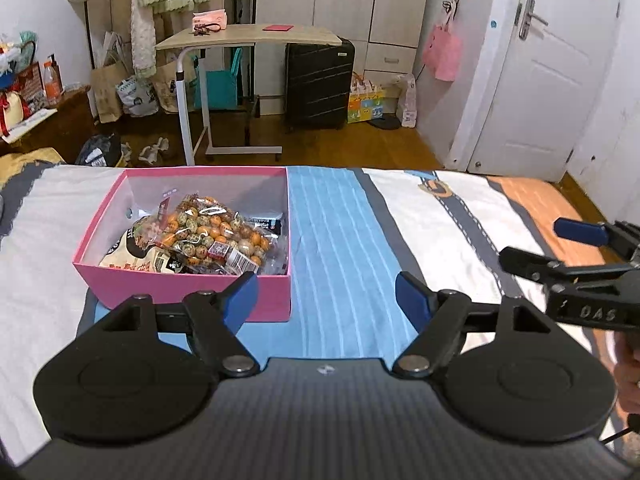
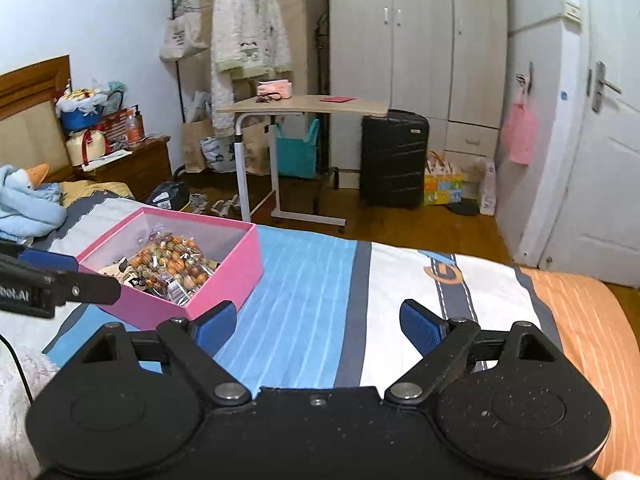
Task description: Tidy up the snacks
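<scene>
- Left tool point(image 1: 326, 300) is seen with its jaws spread apart; nothing is held between the blue pads point(image 1: 240, 300).
- Right tool point(image 2: 316, 326) is likewise seen spread wide, with nothing between its pads point(image 2: 420, 326); only bed cover is seen in the gap.
- Pink box point(image 1: 188, 292) is placed open-topped on the bed point(image 1: 400, 208), on the blue-striped part of the cover, ahead of the left tool and slightly to its left.
- From the right wrist view the pink box point(image 2: 224, 280) is seen left of the right tool, with the left tool point(image 2: 60, 280) reaching in from the left edge just in front of the box wall.
- Snack bags are seen inside the box: a clear bag of orange and speckled round snacks point(image 1: 212, 236) is laid on top, a cream-coloured printed bag point(image 1: 132, 256) is partly covered beneath it, and a dark packet point(image 1: 268, 224) is glimpsed at the far right corner.
- Same clear snack bag point(image 2: 176, 264) is visible in the right wrist view.
- Right tool point(image 1: 560, 248) is seen at the right edge of the left view, held by a hand point(image 1: 628, 368), well apart from the box.
- No loose snacks are made out on the bed cover.
- Behind the bed a rolling side table point(image 2: 304, 106), a black suitcase point(image 2: 394, 158) and a white wardrobe point(image 2: 420, 40) are seen.
</scene>
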Motion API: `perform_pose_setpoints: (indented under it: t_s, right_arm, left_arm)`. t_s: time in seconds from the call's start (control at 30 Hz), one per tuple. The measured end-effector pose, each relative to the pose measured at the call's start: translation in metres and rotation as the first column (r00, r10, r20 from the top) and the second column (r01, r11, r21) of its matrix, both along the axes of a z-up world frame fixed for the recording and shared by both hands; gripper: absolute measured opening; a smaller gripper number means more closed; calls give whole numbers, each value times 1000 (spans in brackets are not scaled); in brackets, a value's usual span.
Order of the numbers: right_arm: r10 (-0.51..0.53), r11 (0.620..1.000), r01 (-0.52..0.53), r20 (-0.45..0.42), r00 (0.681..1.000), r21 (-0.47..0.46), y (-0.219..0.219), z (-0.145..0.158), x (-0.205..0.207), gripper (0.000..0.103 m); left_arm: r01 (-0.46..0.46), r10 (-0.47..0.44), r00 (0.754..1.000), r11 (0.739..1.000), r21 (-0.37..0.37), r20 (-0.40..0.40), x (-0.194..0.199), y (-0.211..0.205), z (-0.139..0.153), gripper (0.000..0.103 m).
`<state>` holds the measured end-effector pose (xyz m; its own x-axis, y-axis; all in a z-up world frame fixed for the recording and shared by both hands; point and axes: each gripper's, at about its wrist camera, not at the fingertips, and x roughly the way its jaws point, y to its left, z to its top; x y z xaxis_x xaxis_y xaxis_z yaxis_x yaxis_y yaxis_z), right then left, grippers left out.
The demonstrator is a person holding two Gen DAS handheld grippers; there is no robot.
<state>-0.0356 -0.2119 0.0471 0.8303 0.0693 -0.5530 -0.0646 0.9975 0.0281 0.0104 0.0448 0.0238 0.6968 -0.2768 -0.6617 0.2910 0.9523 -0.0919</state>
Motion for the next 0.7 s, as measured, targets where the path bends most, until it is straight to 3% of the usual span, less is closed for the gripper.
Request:
perform_pose_setpoints:
  t_s: [0.33, 0.5, 0.63, 0.7]
  right_arm:
    - [-69, 998, 69, -13, 998, 15, -8, -12, -17, 93]
    - [-86, 996, 87, -19, 996, 30, -6, -21, -23, 94]
    - [-112, 993, 112, -18, 994, 22, -3, -29, -25, 94]
    - [-128, 992, 129, -21, 991, 4, -2, -33, -25, 100]
  left_arm:
    - [-9, 8, 1000, 999, 46, 7, -17, -10, -19, 78]
    - [-29, 28, 999, 999, 41, 35, -22, -12, -27, 86]
    - [-57, 49, 995, 995, 79, 90, -28, -15, -32, 92]
    - [-66, 58, 994, 994, 83, 96, -28, -15, -34, 95]
